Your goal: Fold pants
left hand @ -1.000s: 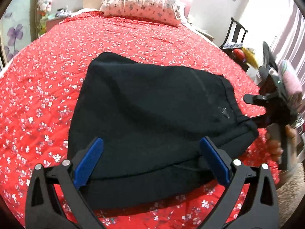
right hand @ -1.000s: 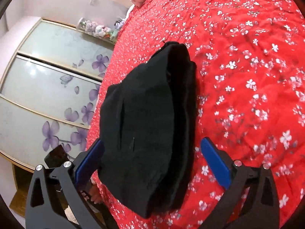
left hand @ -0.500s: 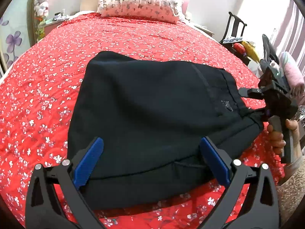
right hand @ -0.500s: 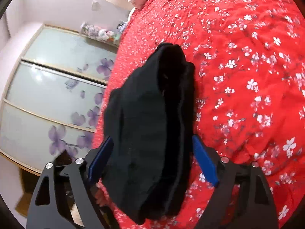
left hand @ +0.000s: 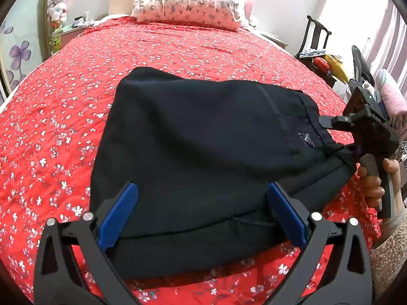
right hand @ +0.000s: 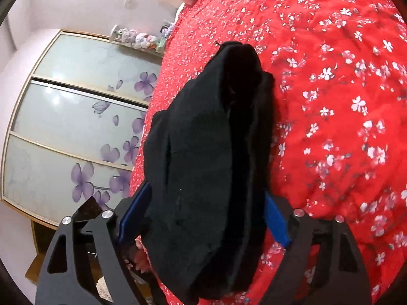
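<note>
Left wrist view: your left claw [left hand: 201, 212] gapes wide over the pants [left hand: 203, 157], while your right claw [left hand: 330, 137] pinches their edge, steadying the fold.

Between the jaws lie the pants [left hand: 203, 152], a matt black knit cloth (faintly fuzzy). Beneath them the bedspread [left hand: 63, 139] is printed red cotton-like cloth, slightly creased. The left gripper [left hand: 201, 211] has smooth black plastic arms, ribbed blue pads and shiny metal rivets.

no readable text anywhere, small grey logo on pants [left hand: 306, 138] illegible
</note>
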Demonstrator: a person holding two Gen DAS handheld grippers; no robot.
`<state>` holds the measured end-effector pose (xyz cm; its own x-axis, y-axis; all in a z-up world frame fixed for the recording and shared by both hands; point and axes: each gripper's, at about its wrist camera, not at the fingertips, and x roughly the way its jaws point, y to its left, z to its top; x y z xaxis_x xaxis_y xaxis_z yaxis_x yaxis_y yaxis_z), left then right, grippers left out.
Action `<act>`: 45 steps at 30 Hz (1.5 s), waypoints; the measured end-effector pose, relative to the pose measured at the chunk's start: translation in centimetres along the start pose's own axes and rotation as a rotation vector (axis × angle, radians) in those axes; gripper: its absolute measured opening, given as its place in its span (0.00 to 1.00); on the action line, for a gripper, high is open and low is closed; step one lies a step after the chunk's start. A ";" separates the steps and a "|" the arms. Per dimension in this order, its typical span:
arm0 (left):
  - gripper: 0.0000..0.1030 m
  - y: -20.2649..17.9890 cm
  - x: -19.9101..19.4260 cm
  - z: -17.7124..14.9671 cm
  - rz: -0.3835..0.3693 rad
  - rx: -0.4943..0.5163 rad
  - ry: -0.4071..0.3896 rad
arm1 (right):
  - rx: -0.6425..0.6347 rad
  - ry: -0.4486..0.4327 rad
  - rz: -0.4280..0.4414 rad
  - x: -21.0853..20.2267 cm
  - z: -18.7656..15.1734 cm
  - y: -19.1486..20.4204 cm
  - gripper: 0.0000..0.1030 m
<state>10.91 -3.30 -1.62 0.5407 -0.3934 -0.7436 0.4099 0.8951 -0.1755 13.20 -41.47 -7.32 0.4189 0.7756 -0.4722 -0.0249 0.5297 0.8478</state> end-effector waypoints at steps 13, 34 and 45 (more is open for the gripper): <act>0.98 -0.1 0.0 -0.1 0.011 0.010 -0.006 | -0.012 -0.041 0.019 0.3 -0.2 0.7 0.53; 0.98 0.3 0.1 -0.5 0.032 0.026 -0.018 | -0.133 -0.094 -0.178 0.3 -0.6 3.6 0.43; 0.98 5.2 -3.4 1.8 -0.026 -0.141 -0.037 | -0.157 -0.136 -0.044 -0.2 -0.9 4.1 0.35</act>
<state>12.52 2.30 1.17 0.5588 -0.4219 -0.7140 0.3184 0.9041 -0.2851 12.16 -39.11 -4.00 0.5412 0.7028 -0.4618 -0.1410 0.6172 0.7741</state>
